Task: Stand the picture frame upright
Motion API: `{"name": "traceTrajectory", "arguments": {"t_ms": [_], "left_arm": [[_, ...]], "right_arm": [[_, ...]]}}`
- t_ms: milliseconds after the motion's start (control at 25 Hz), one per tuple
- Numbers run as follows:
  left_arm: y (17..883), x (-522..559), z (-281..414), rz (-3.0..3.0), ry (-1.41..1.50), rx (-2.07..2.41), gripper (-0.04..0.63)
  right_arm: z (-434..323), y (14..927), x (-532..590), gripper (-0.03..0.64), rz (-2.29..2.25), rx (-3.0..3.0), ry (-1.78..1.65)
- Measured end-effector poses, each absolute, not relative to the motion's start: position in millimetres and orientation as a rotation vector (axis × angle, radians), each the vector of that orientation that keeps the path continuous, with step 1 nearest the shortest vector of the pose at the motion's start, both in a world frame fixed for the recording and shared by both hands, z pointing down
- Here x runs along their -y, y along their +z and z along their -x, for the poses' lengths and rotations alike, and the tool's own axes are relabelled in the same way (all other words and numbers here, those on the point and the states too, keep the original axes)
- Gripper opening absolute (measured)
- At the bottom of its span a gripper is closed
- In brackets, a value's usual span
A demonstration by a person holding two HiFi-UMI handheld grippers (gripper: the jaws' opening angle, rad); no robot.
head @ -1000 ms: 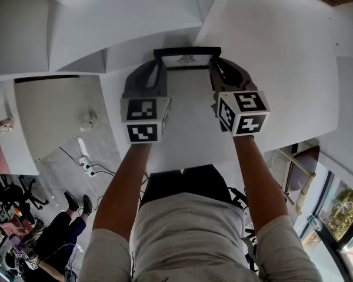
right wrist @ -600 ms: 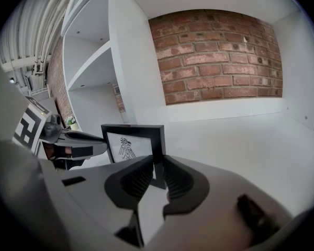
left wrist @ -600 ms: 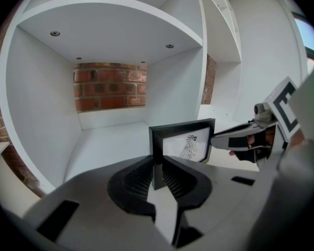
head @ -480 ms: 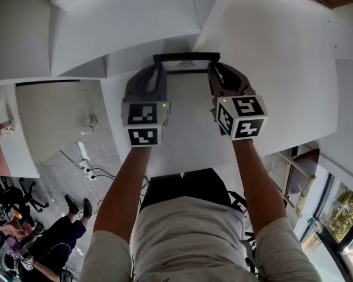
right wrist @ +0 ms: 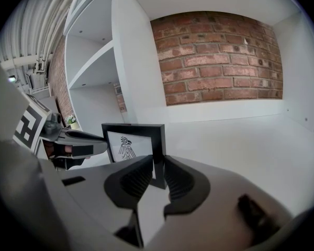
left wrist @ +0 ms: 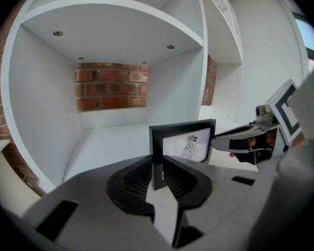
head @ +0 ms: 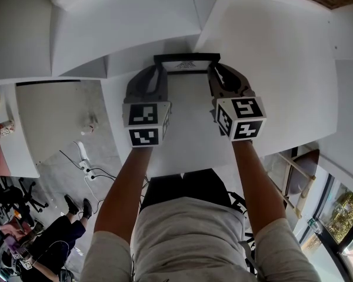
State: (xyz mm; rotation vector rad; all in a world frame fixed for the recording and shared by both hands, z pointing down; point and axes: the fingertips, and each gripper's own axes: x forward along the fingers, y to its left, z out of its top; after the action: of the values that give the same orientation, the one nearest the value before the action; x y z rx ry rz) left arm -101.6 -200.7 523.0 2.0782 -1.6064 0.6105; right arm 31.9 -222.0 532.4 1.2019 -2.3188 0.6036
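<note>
While pinching the left edge of the black picture frame [left wrist: 182, 143], holds it in the left gripper [left wrist: 158, 162] at a narrow gap, jaws just eased a shade wider yet with both pads on the border between them. Grips the frame's right edge likewise in the right gripper [right wrist: 158, 163], narrow, one pad on either side of the border. Holds the frame upright on the white shelf board [left wrist: 107, 140], with an open compartment and a red brick wall [left wrist: 111, 85] behind, bird-like drawing [right wrist: 126, 148] facing the person. From the head view, shows both marker cubes [head: 145, 122] side by side just below the frame, forearms [head: 126, 181] reaching up from beneath.
</note>
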Motion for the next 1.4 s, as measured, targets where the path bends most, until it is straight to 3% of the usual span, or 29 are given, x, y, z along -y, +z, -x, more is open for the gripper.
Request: {"name": "traceTrajectory", "arguments": {"t_ms": [1080,1400], "left_arm": [[513,172,104,-2.082,0.628,1.585,0.094],[500,149,97,-2.124,0.625,1.562,0.029]], "right_arm": [[-39,521,192,0.080,-1.203,2.305,0.608],[-39,502,174,0.060,-1.197,2.352,0.587]]}}
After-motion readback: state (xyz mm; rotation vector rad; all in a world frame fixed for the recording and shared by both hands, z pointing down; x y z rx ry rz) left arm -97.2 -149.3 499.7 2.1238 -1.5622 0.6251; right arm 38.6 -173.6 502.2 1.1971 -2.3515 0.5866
